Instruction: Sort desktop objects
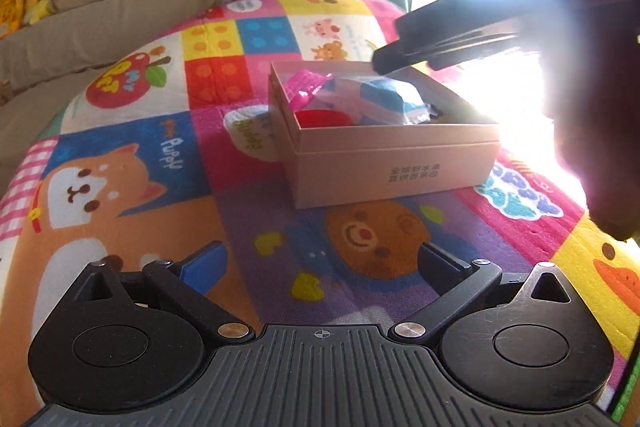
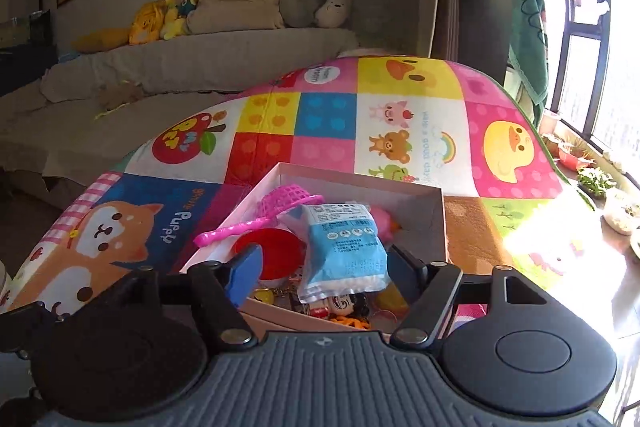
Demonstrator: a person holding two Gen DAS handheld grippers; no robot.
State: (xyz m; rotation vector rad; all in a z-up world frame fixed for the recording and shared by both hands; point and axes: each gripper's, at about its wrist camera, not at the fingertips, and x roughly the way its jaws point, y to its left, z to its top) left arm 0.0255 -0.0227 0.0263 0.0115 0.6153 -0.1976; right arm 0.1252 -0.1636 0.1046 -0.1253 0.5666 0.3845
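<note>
A pale pink cardboard box [image 1: 394, 163] sits on the colourful play mat [image 1: 168, 211]. In the right wrist view the box [image 2: 434, 223] holds a blue-and-white packet [image 2: 344, 247], a pink toy strainer [image 2: 280, 203], a red round dish [image 2: 276, 251], a pink toy [image 2: 384, 221] and small figures [image 2: 344, 305]. My right gripper [image 2: 324, 267] is open and hovers over the box, the packet lying between its fingers, not pinched. It shows from the side in the left wrist view [image 1: 452, 43]. My left gripper [image 1: 320, 267] is open and empty over the mat, short of the box.
A grey sofa [image 2: 180, 67] with cushions and plush toys [image 2: 168, 15] stands behind the mat. Bright windows [image 2: 600, 67] and a sill with potted plants [image 2: 592, 179] are on the right. Strong glare washes out the right of the left wrist view.
</note>
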